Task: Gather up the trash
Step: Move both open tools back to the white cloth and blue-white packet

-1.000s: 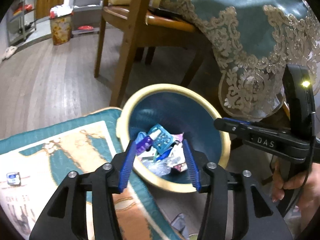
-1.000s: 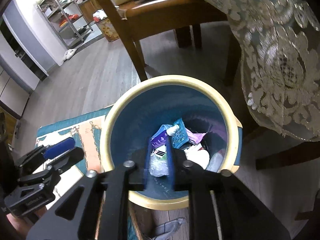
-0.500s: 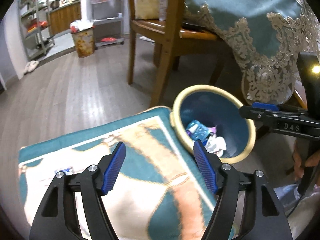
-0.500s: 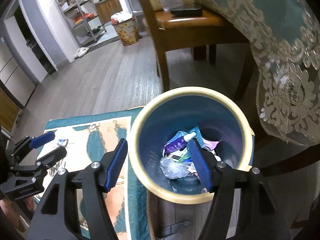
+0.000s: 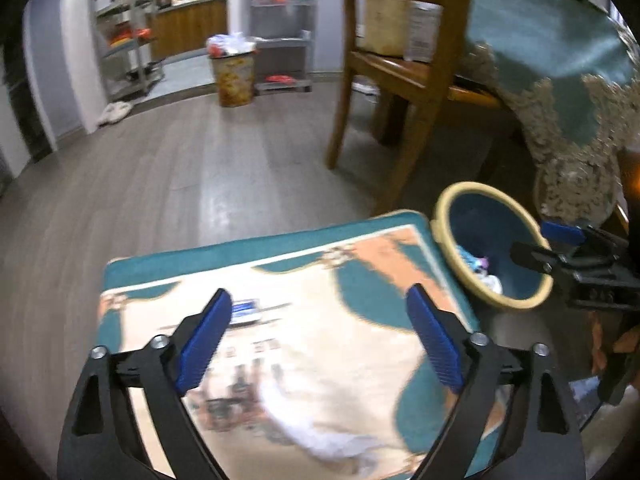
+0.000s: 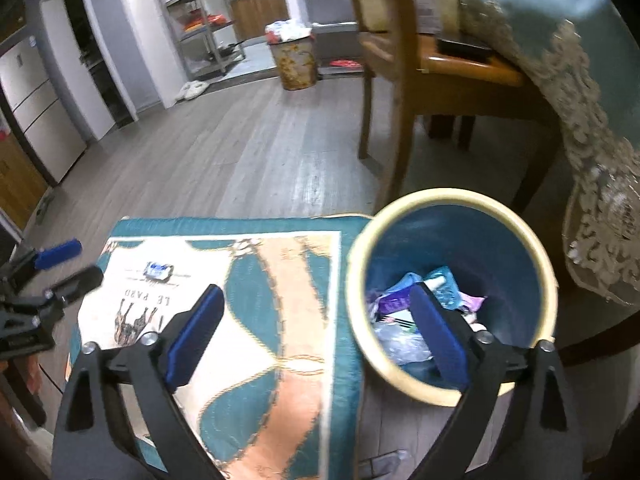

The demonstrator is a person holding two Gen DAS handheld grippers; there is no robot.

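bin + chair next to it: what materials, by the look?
Bin: probably plastic, smooth cream rim, matte blue inner wall, thin molded lip. Chair: wood, glossy brown varnish, with highlights on the seat edge; grain too blurred to confirm.

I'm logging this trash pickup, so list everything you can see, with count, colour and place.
Trash bin: one, blue with cream rim, on the floor beside the rug; mixed wrappers inside.
Small packet: one, blue and white, on the rug's far left part.
Rug: one, teal, cream and orange, on the wooden floor.
Chair: one, brown wood, behind the bin.
Tablecloth: one, teal with lace edge, hanging at right.
Patterned bin: one, far back.
Left gripper: black, blue pads, opening, nothing between.
Right gripper: same, opening, nothing held.
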